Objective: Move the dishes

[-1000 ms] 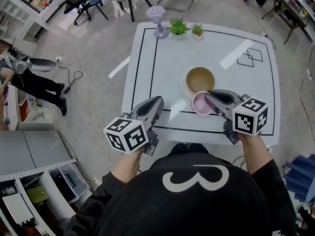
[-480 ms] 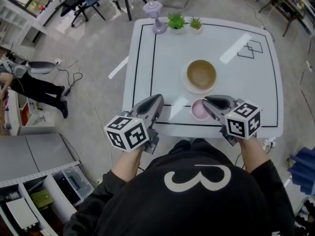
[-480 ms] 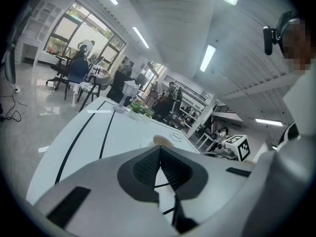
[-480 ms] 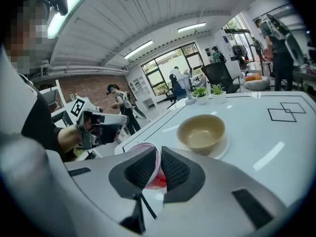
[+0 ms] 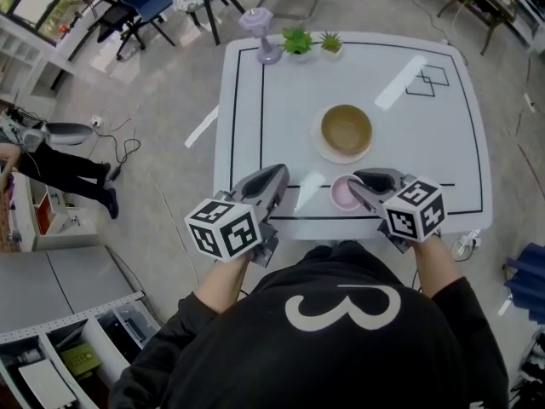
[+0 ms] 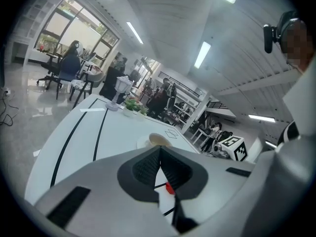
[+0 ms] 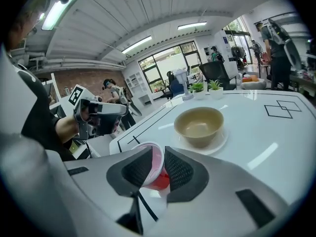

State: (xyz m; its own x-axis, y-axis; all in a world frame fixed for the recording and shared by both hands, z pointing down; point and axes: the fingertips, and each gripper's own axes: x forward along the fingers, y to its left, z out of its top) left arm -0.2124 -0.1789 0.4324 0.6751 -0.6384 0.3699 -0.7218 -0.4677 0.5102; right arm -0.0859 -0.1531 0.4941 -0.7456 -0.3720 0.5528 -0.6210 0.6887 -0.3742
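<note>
Down and toward the person is where the right gripper (image 5: 362, 181) has come over the last second, bringing the pink bowl (image 5: 343, 194) away from the white plate (image 5: 321, 146). The bowl now looks set on the tabletop (image 5: 426, 160), just inside the black line along the near edge and clear of the plate. The right gripper's fingers (image 7: 132, 169) have just been opening. The bowl's near wall and rim are between them, with the rim close against the left pad and a sliver of space at the right pad, so the grip looks let go rather than pressed. The left gripper (image 5: 274, 177) hangs above the front-left part of the tabletop, well apart from the bowl, its fingers closed tip to tip on nothing.

By my reading, the pink bowl's move is all but finished. What is left for it is to pull the fingers back off the rim without dragging or tipping it, since the wall stands between the pads. The tan bowl (image 5: 346, 130) sits upright on the white plate in the middle of the tabletop, with neither gripper touching it. If the task covers every dish, that pair is not yet moved.
</note>
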